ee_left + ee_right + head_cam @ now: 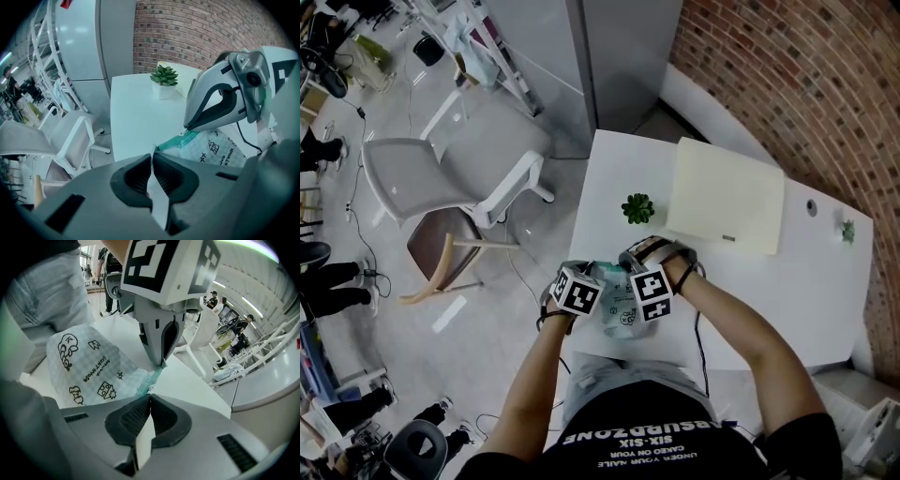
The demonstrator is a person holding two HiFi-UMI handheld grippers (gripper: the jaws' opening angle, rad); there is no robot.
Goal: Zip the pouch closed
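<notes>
Pouch (619,317) lies at the bench (741,300) front edge, between both tools. Left tool (152,158) is clamped on its thin edge; right tool (149,398) is clamped at the teal zip (151,377). Likely risk: slack fabric bunches, jamming the zip, or the shallow pinch slips.

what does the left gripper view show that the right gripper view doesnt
Only the left gripper view: the brick wall, the potted plant, and the right gripper pinching one end of the teal zipper.
Only the right gripper view: the left gripper under its marker cube, pinching the zipper's other end, and the person's jeans.
Both: the printed pouch, the white table, and that view's own gripper shut on a pouch edge.
</notes>
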